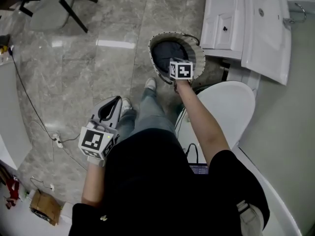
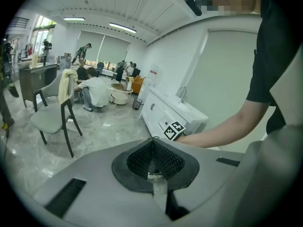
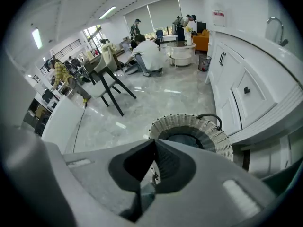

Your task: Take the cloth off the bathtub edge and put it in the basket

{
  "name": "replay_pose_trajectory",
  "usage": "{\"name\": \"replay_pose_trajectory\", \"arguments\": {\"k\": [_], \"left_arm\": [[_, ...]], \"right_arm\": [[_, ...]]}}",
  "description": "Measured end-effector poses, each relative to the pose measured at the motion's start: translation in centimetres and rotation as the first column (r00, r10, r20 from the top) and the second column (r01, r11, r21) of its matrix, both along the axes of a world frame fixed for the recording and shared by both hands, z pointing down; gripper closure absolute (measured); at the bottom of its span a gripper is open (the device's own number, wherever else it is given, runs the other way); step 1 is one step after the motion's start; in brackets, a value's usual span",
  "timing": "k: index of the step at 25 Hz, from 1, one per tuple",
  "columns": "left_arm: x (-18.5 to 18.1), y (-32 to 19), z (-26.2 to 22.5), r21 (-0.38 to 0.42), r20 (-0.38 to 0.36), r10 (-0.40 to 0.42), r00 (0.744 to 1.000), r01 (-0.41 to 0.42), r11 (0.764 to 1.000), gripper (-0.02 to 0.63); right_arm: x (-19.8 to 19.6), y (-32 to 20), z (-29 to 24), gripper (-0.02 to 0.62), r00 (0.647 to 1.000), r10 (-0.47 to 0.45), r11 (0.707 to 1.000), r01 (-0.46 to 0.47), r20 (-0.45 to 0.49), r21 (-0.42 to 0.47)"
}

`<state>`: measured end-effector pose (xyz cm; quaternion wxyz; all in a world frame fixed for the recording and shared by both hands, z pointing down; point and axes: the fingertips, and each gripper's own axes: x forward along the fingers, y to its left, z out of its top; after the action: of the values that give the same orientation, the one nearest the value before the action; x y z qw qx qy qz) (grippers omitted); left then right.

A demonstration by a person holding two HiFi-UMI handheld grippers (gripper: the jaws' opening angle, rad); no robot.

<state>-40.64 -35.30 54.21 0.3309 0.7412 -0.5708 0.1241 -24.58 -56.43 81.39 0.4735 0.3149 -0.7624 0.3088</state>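
Black ribbed rubber fingers of the right gripper are pressed together with nothing between them. They are poised above the wicker basket on the grey marble floor. Inside the basket lies a dark bundle, very likely the cloth. It sits below the rim, and nothing shows draped over the edge. The left gripper is held off to the side, its fingers likewise together and empty. The drop seems done, so the care now is in coming away. Lift straight clear of the woven rim and its dark handle, and check that no corner of cloth hangs out. Avoid nudging the basket toward the white cabinet.
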Motion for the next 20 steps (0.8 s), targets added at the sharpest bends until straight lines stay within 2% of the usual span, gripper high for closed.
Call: {"name": "replay_pose_trajectory", "arguments": {"k": [5,11,20], "left_arm": [[-0.7,0.3,-1.7,0.045,0.002,0.018,1.000,-0.018,0.999,0.594],[-1.3,0.8,-4.6,0.097,-0.015,0.039,0.999,-0.038,0.995,0.594],[-1.3,-1.1,-10.1,0.207,-0.004,0.088,0.996,-0.085,0.975,0.594]], "right_arm": [[-1.7,2.2,-6.7,0.599,0.995,-0.018,0.999,0.015,0.100,0.034],[-3.7,5.6,-16.0,0.600,0.973,-0.069,0.992,0.044,0.219,0.119],[-3.9,8.1,-29.9,0.600,0.907,-0.105,0.974,0.011,0.408,0.226]]}}
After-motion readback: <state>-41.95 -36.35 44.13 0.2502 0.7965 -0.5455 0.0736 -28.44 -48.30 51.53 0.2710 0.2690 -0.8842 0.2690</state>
